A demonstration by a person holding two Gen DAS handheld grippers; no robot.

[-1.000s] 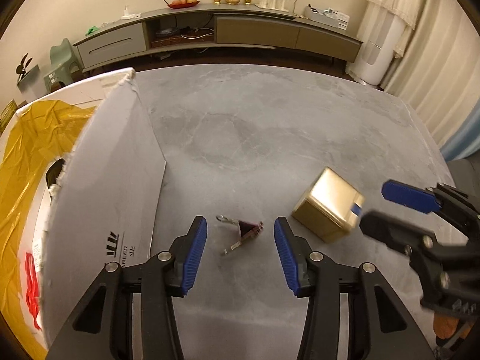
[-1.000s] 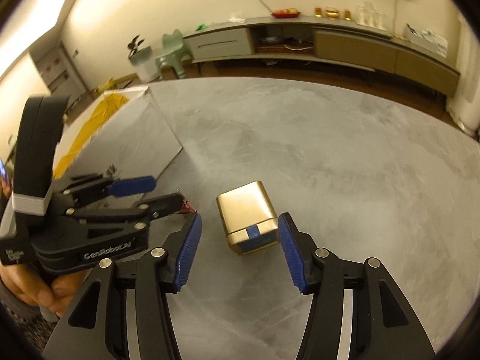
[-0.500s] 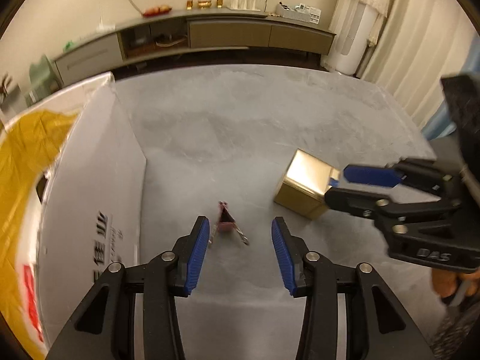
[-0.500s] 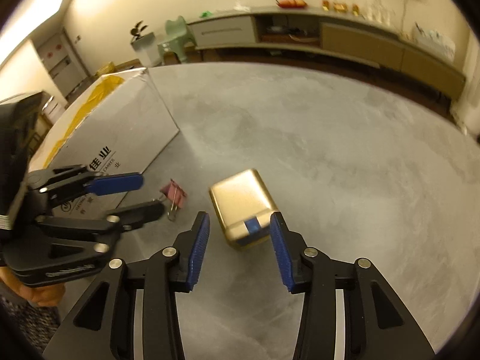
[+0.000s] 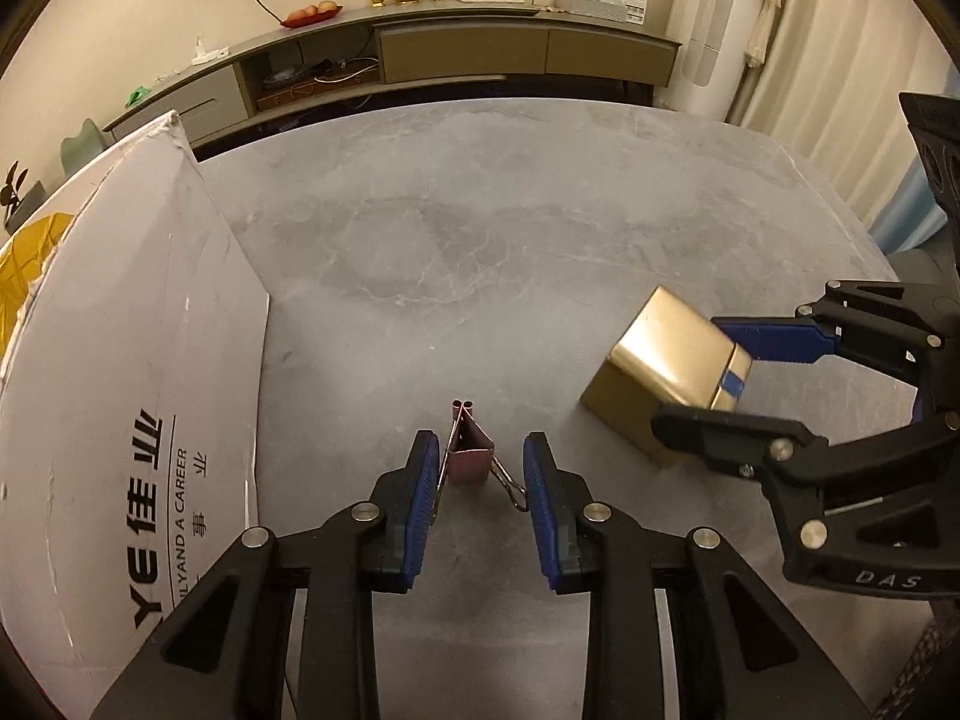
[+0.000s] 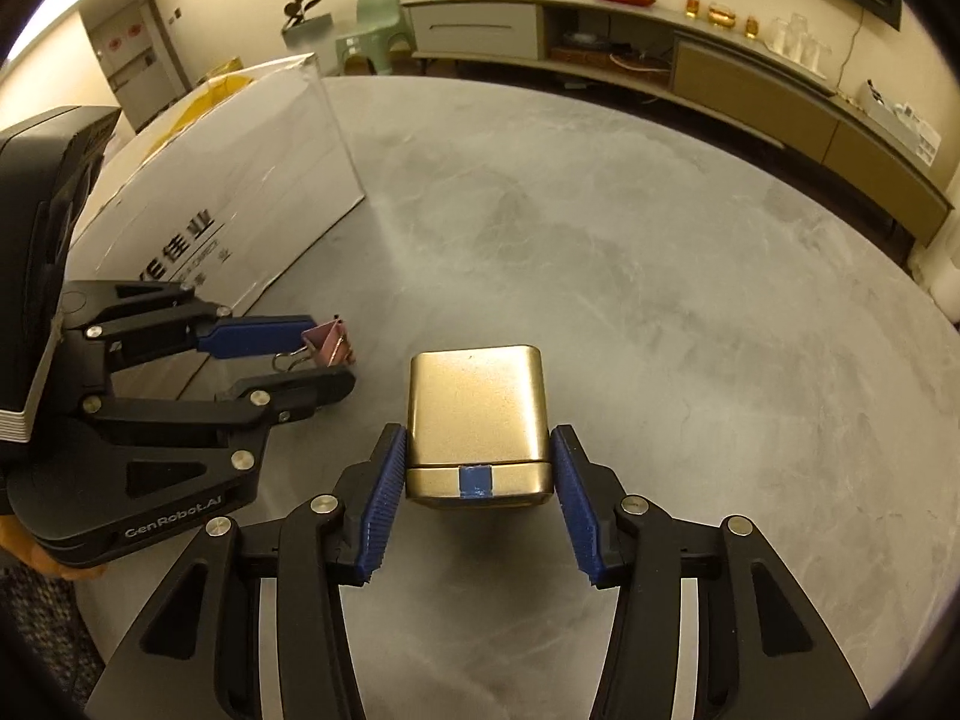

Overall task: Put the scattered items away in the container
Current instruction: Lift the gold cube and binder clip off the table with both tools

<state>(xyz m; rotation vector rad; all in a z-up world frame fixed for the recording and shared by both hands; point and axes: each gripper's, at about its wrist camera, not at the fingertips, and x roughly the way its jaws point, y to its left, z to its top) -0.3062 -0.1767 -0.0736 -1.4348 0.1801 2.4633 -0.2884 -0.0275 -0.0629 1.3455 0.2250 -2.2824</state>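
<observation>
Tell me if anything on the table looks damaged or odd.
The white cardboard box has a ragged, torn top edge. The pink binder clip and gold tin look intact.

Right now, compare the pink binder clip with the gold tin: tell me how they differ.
The binder clip is pink, small and wedge-shaped with wire handles; the gold tin is a far bigger rounded box with a blue tape strip. The clip sits between the open left gripper fingers; the tin sits between the open right gripper fingers. Both rest on the grey table, outside the white box.
</observation>
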